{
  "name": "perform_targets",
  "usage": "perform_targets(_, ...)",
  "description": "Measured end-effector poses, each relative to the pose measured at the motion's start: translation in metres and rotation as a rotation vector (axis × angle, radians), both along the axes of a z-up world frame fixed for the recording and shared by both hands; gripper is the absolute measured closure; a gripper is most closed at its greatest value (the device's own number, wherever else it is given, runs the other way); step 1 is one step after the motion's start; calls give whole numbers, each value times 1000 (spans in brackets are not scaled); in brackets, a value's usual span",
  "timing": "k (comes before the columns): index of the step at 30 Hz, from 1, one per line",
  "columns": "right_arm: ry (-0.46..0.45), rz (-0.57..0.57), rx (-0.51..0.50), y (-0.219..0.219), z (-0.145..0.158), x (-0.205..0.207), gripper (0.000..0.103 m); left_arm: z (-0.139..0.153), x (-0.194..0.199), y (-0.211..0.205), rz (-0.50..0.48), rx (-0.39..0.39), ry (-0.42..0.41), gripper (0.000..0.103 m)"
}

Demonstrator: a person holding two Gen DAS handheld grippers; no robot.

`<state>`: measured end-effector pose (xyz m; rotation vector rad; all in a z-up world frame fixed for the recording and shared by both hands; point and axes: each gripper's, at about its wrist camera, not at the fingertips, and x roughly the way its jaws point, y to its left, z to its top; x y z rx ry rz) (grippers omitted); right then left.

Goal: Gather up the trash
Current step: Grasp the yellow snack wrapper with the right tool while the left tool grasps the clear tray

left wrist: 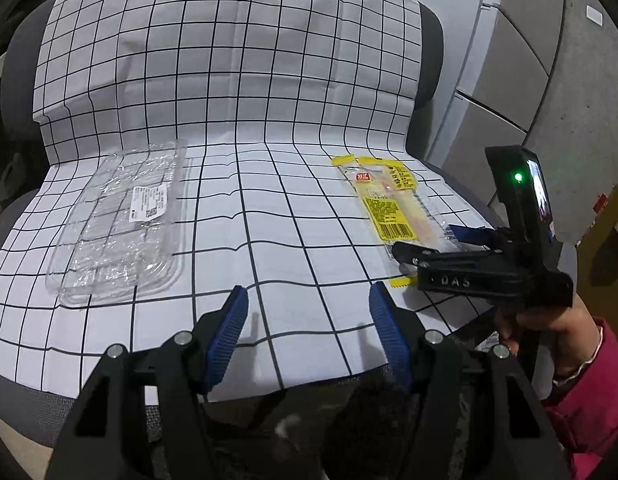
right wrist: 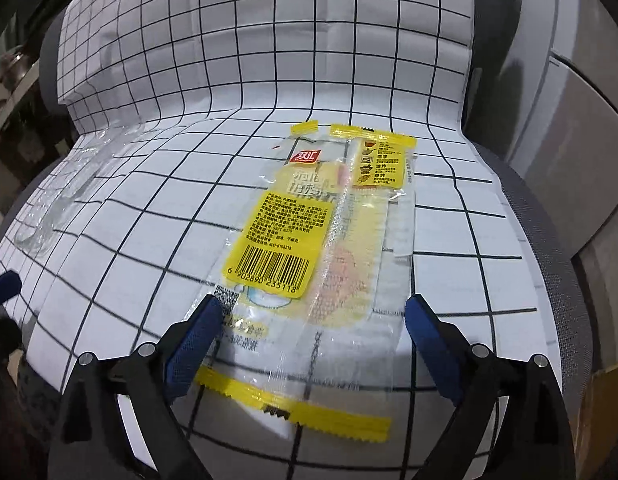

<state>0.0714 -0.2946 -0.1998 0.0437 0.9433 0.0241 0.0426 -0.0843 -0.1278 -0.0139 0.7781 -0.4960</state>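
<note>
Straddling the yellow wrapper, right hand-held gripper spread low, left hand-held gripper spread, hovering

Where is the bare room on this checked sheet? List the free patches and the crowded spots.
Free: the strip between the clear tray and the yellow wrapper, the near edge ahead of the left gripper, and the sheet behind both items. Crowded: the right side, where the open right gripper straddles the wrapper.
</note>
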Motion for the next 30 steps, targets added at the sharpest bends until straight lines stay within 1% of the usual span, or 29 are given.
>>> perform_targets(1,-3,0,3,1,0,1,17,0,-1,1,2,-2,-1,42)
perform_targets(2,-11,-5,-1,1,2,0,37,0,-1,3,5,-4,0,42)
perform_targets(3,-21,-12,-9,2,4,0,59,0,-2,5,9,-6,0,42)
perform_targets(4,-33,-20,-2,1,8,-2,66,0,-3,6,12,-8,0,42)
perform_targets(5,-39,-18,29,0,11,-3,80,0,-4,9,17,-10,-1,42)
perform_targets(6,-53,-15,65,-1,16,-5,87,0,-4,11,23,-11,-3,42)
perform_targets(8,-104,-14,104,-2,30,-12,94,1,-5,17,33,-18,-5,42)
perform_targets(9,-128,-9,116,-1,36,-14,99,1,-5,20,39,-21,-6,42)
perform_targets(10,-158,-1,127,0,46,-19,100,2,-5,22,43,-23,-8,42)
perform_targets(12,-205,-7,104,4,62,-26,101,5,-5,29,57,-28,-17,42)
perform_targets(13,-242,-11,82,6,75,-32,101,7,-6,33,62,-30,-22,42)
perform_targets(15,-281,-21,31,11,91,-39,101,13,-6,44,83,-38,-36,42)
perform_targets(17,-296,-20,-18,15,107,-44,101,18,-5,56,110,-48,-47,42)
perform_targets(19,-286,-13,-64,20,117,-48,101,22,-3,70,143,-53,-57,42)
perform_targets(21,-267,3,-112,26,119,-51,101,26,1,90,199,-60,-67,42)
perform_targets(24,-228,22,-135,32,109,-51,100,28,10,114,272,-63,-65,42)
perform_targets(27,-160,29,-111,34,89,-43,100,26,19,133,321,-48,-52,42)
perform_targets(30,-133,23,-78,33,81,-40,100,22,32,146,355,-33,-33,42)
